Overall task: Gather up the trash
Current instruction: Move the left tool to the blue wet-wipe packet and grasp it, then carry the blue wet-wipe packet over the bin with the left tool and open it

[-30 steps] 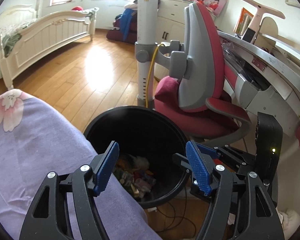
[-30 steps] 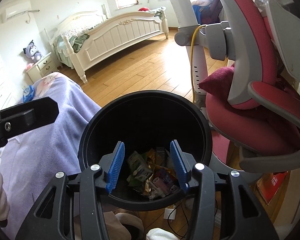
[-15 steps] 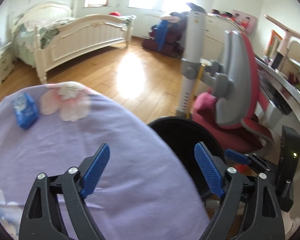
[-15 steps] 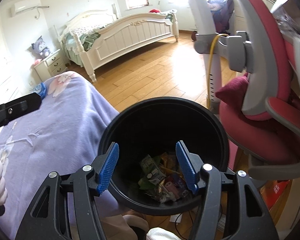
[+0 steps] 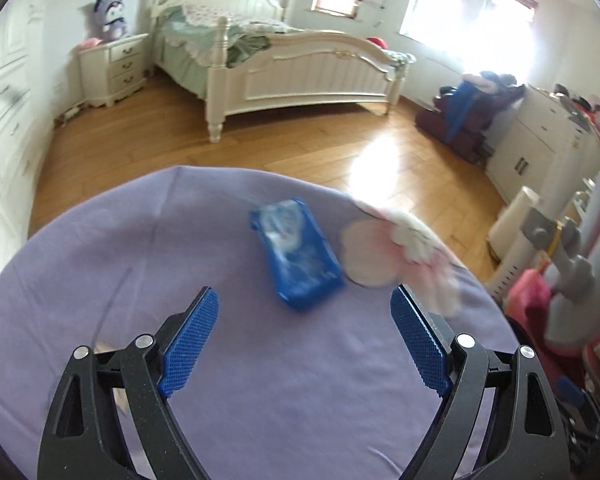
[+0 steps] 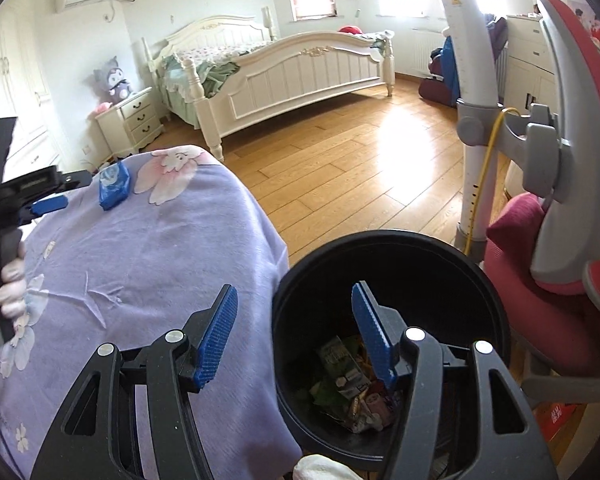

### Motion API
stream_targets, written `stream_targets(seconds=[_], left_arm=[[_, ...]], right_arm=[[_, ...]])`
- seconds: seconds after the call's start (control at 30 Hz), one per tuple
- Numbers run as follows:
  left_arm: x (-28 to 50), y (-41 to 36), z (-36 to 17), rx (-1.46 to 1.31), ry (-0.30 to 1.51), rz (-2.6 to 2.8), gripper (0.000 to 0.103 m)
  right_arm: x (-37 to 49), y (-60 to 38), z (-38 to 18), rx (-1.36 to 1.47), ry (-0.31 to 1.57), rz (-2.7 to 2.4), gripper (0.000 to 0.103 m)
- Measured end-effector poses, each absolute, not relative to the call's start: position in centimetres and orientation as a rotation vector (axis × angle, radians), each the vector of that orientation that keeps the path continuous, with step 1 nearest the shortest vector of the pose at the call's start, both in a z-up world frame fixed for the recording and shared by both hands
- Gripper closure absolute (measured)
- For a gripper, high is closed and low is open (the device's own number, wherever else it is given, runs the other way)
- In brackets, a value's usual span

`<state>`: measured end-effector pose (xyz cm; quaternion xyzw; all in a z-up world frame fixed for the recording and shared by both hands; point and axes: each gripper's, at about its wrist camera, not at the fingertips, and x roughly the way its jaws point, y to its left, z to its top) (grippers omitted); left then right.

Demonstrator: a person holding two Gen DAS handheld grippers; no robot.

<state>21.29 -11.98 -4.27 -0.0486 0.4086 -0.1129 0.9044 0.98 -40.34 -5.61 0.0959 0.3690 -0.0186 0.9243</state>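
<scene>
A blue plastic packet [image 5: 298,254] lies on the purple flowered cloth [image 5: 140,264], just ahead of my left gripper [image 5: 304,340], which is open and empty above the cloth. The packet also shows in the right wrist view [image 6: 114,185], far left, near the left gripper [image 6: 44,202]. My right gripper [image 6: 294,332] is open and empty, straddling the near rim of a black trash bin [image 6: 440,272] that holds several wrappers [image 6: 348,392].
A red and grey chair [image 6: 552,216] and a white pole [image 6: 470,92] stand right of the bin. A white bed [image 5: 284,64] and nightstand [image 5: 114,68] stand across the wooden floor [image 6: 340,160].
My left gripper has swung left from over the bin to over the purple cloth, bringing the blue packet in front of it. My right gripper has shifted left, so the bin sits further right.
</scene>
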Motion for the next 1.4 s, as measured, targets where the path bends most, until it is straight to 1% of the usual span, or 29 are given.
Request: stream_targets(seconds=[0.13, 0.3, 0.33, 0.37, 0.4, 0.43, 0.47, 0.5, 0.53, 0.63, 0.8, 1.03, 1.2, 1.4], left_arm=[[24.9, -11.6, -5.3, -0.084, 0.871, -0.218, 0.016], [27.4, -12.6, -6.0, -0.061, 0.873, -0.238, 0.016], [27.8, -12.9, -6.2, -0.049, 0.87, -0.229, 0.018], [28.1, -13.2, -6.4, -0.034, 0.865, -0.216, 0.022], [28.2, -13.5, -6.7, -0.021, 0.87, -0.213, 0.04], [28.3, -13.8, -7.0, -0.015, 0.884, -0.22, 0.054], [28.3, -14.0, -6.9, -0.016, 0.88, -0.234, 0.062], [28.1, -14.1, -6.9, -0.007, 0.871, -0.244, 0.065], [27.7, -14.5, -6.7, 0.017, 0.859, -0.258, 0.076], [26.0, -15.4, -6.4, 0.045, 0.837, -0.303, 0.085], [20.8, -17.4, -4.7, 0.056, 0.787, -0.409, 0.086], [12.2, -22.4, -1.3, 0.046, 0.729, -0.595, 0.086], [8.6, -26.6, -0.9, 0.055, 0.736, -0.702, 0.086], [5.8, -30.9, -2.0, 0.084, 0.774, -0.79, 0.086]], right_arm=[[1.7, -39.5, -5.6, 0.186, 0.76, -0.027, 0.043], [2.0, -39.3, -6.0, 0.184, 0.773, -0.03, 0.043], [2.0, -39.3, -6.1, 0.183, 0.773, -0.03, 0.043], [1.9, -39.3, -6.1, 0.183, 0.772, -0.032, 0.043], [1.9, -39.3, -6.1, 0.183, 0.772, -0.033, 0.043], [1.8, -39.3, -6.2, 0.184, 0.773, -0.034, 0.043], [1.7, -39.3, -6.3, 0.184, 0.773, -0.035, 0.043], [1.6, -39.3, -6.3, 0.184, 0.772, -0.036, 0.043], [1.6, -39.4, -6.3, 0.185, 0.772, -0.036, 0.043], [1.1, -39.3, -6.2, 0.191, 0.765, -0.034, 0.043], [0.0, -39.7, -5.6, 0.204, 0.739, -0.038, 0.043], [-2.5, -40.9, -4.5, 0.22, 0.689, -0.069, 0.043], [-4.3, -42.6, -4.3, 0.241, 0.67, -0.113, 0.043], [-5.9, -44.7, -4.9, 0.268, 0.677, -0.162, 0.043]])
